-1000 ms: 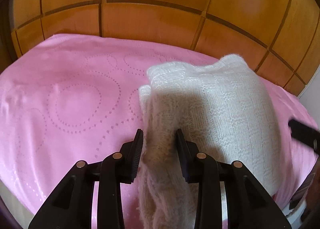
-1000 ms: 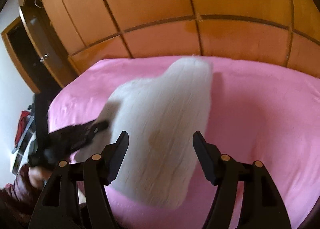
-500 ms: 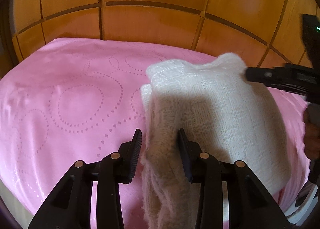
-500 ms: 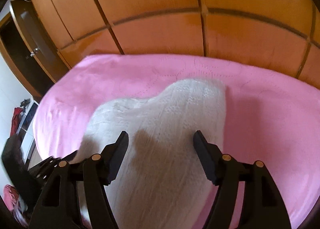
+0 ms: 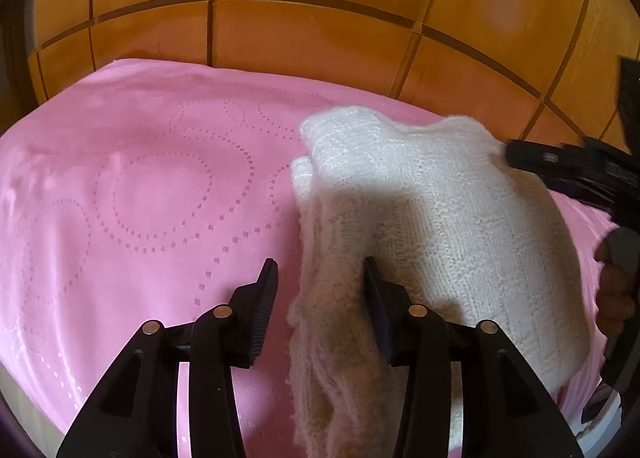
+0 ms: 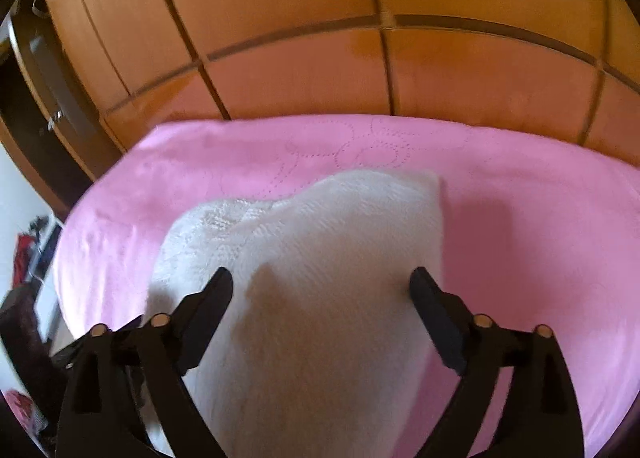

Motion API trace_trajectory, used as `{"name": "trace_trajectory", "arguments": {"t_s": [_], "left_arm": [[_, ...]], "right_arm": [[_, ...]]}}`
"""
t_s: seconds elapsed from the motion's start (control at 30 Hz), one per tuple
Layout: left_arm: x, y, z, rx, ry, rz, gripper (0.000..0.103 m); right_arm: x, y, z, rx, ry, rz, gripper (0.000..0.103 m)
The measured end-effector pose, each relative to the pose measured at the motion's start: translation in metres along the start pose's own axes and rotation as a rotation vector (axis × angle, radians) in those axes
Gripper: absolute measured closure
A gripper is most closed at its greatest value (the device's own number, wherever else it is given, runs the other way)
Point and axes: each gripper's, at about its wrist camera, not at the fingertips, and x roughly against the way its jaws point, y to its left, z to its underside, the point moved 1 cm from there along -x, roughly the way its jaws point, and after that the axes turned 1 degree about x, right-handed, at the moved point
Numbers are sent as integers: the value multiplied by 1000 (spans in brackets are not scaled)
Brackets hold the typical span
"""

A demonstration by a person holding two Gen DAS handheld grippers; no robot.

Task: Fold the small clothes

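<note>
Nearest in the left wrist view, the left gripper (image 5: pixel 320 282) is seen with its jaws parted; the thick left edge of the knit (image 5: pixel 432 225) lies between them, touching the right finger, but it is not pinched. In the right wrist view, the right gripper (image 6: pixel 322 298) is held released and wide above the knit (image 6: pixel 312 298), with nothing grasped. The white knit is laid folded on the pink sheet (image 5: pixel 132 209), toward its right side. Farther off, the sheet ends against the wooden panels (image 5: pixel 304 37).

The fold is judged nearly done. If the left jaws were closed here, several layers could be caught at once and the stack dragged open when lifted. Fuzzy yarn could be snagged on the ridged pads. The smooth sheet could let the whole bundle be slid rather than folded.
</note>
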Motion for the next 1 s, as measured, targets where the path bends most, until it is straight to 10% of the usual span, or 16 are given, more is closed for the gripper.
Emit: {"name": "trace_trajectory", "arguments": {"t_s": [0.3,0.47,1.0], "left_arm": [[-6,23,2,26,9,123,60],[-13,40,3,115,48,217,60],[-12,40,7,68,37,223,60]], "right_arm": [[8,-44,66,-229,107,-244,9],[11,-22,107,-118,156,-264,9],[-38,-63,30,-306,150,-468,7]]}}
